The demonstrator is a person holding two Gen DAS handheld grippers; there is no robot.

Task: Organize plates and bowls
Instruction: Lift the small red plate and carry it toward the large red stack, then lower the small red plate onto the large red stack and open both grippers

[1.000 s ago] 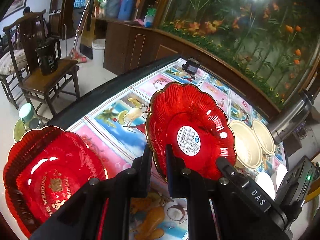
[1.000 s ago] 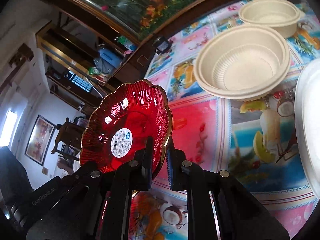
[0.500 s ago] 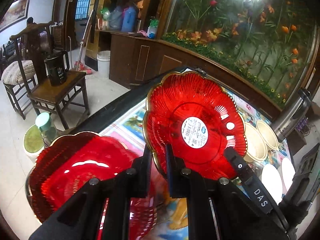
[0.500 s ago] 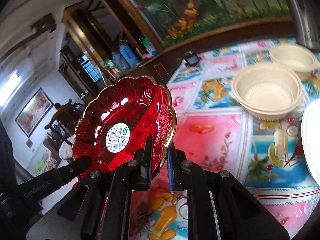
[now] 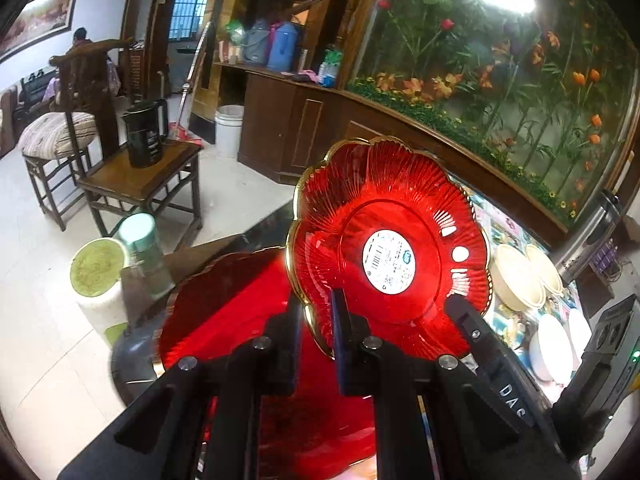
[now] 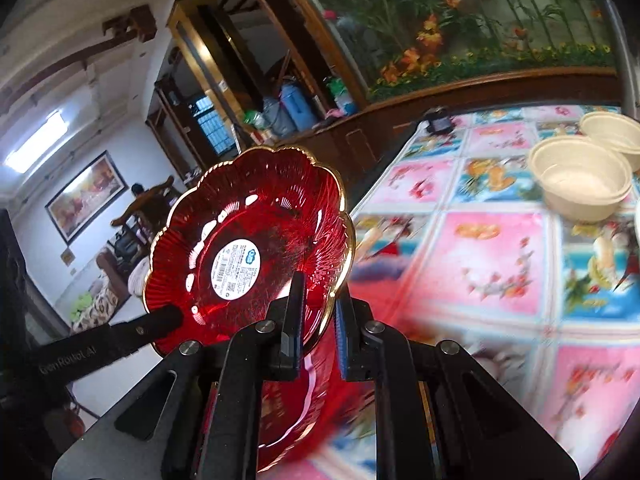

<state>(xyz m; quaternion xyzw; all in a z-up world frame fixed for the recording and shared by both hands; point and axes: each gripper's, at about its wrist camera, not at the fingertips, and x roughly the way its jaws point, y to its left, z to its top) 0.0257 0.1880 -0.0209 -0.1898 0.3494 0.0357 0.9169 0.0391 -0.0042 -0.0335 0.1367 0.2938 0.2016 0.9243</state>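
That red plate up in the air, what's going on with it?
A person holding two handheld grippers is tidying dishes. Both the left gripper and the right gripper are clamped on the rim of one red plate, which is tilted up above another red plate near the table's edge. Beige bowls sit further along the patterned tablecloth. It looks headed onto the red one below.
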